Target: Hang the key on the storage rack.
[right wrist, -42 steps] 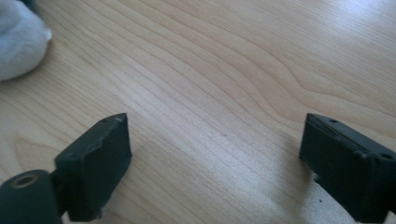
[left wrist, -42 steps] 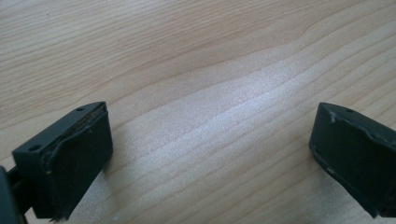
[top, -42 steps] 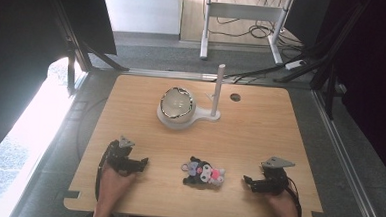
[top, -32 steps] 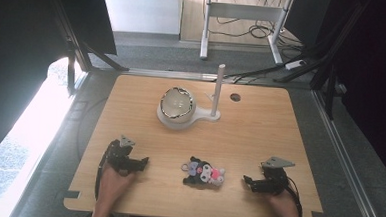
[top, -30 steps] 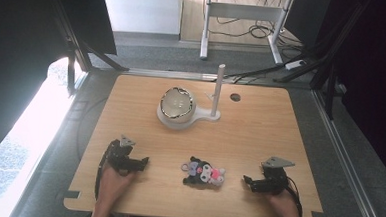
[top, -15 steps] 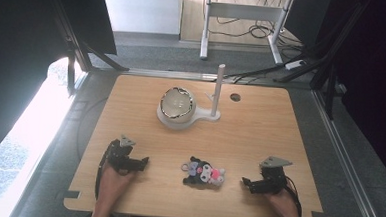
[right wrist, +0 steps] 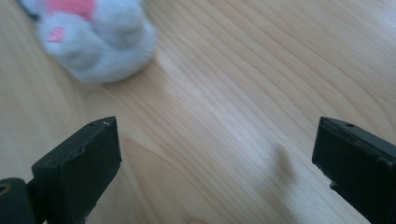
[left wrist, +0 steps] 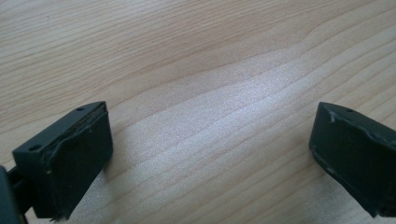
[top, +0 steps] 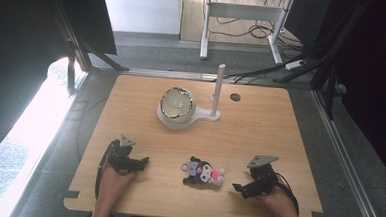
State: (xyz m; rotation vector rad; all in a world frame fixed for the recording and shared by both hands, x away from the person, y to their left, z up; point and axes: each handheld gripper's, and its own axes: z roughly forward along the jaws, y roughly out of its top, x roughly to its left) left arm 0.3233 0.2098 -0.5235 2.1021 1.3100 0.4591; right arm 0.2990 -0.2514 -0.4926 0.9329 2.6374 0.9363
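The right gripper [top: 238, 187], jaws just opened wide and empty, sits just right of the small black-and-pink plush toy [top: 205, 172], nearer than the left.

Small plush toy [top: 205, 172] – black, white, pink – lying flat, table's near edge

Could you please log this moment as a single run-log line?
left gripper: open, empty | right gripper: jaws just opened wide, empty, beside plush toy | plush toy: lying on table, untouched
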